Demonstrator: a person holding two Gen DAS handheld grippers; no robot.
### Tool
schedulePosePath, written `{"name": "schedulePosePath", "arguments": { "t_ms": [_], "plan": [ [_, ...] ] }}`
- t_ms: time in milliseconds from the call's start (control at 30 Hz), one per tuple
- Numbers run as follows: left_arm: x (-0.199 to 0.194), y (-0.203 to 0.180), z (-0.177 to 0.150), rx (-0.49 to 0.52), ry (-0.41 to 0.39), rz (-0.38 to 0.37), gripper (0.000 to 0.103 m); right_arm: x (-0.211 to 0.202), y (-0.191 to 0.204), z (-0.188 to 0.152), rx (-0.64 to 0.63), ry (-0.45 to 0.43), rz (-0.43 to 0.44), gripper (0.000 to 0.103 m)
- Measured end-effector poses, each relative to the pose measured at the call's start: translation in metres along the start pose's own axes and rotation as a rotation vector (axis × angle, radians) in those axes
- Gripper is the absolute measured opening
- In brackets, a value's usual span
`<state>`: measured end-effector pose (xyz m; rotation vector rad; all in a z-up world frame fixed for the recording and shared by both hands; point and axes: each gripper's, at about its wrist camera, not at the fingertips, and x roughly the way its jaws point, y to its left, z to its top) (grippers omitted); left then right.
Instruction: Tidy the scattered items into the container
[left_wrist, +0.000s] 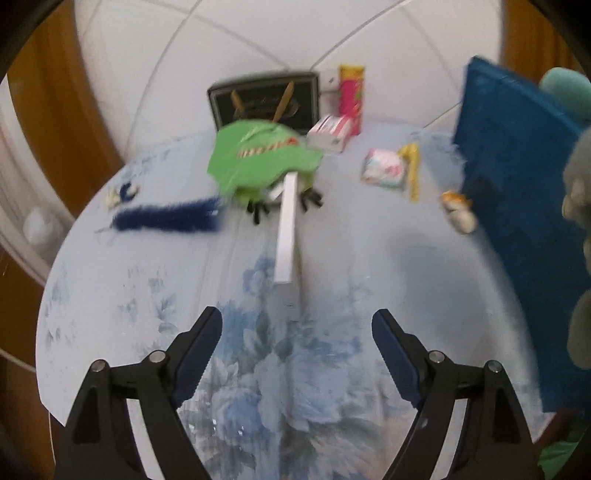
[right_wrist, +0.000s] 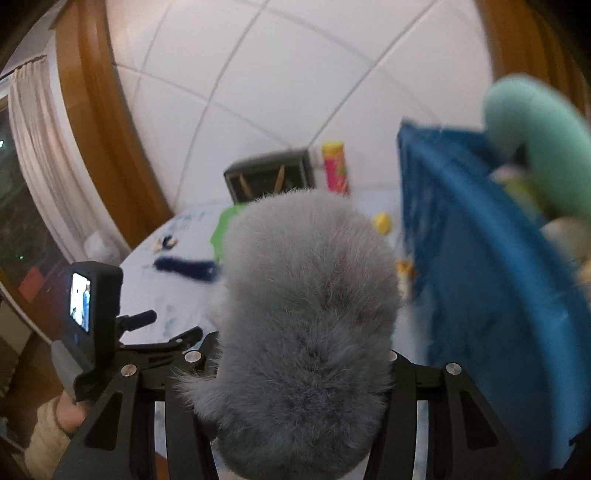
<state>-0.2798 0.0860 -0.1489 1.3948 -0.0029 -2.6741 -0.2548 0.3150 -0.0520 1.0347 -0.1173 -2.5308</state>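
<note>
My left gripper (left_wrist: 297, 317) stands open above the floral tablecloth (left_wrist: 147, 295), with nothing between its fingers. Just ahead of it a long white box (left_wrist: 288, 229) lies on the cloth, its far end under a green toy (left_wrist: 258, 158). A navy fuzzy strip (left_wrist: 166, 218) lies to the left. The blue fabric container (left_wrist: 517, 184) stands at the right. My right gripper (right_wrist: 303, 354) is shut on a grey fluffy plush (right_wrist: 306, 295), held up left of the container (right_wrist: 480, 277); the fur hides the fingertips. A teal item (right_wrist: 535, 129) sticks out of the container.
At the back stand a black tray (left_wrist: 266, 99), a pink can (left_wrist: 351, 96) and a pink-white carton (left_wrist: 330, 133). A pastel packet (left_wrist: 382, 170), a yellow piece (left_wrist: 412, 166) and a small orange-white figure (left_wrist: 458, 210) lie near the container. A small blue-white item (left_wrist: 122, 194) lies far left.
</note>
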Motion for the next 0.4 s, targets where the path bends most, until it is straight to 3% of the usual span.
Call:
{"name": "schedulePosePath", "arguments": {
  "t_ms": [333,367,400],
  "plan": [
    [0.102,-0.013,0.040,0.038,0.018,0.006,0.080,0.114,-0.019,-0.005,0.031,0.116,0.004,0.050],
    [0.117,-0.016,0.043,0.044,0.025,-0.001,0.074,0.124,-0.021,-0.005,0.033,0.122,-0.001,0.050],
    [0.131,-0.017,0.046,0.047,0.034,-0.013,0.046,0.135,-0.024,-0.005,0.036,0.129,-0.006,0.050]
  ]
}}
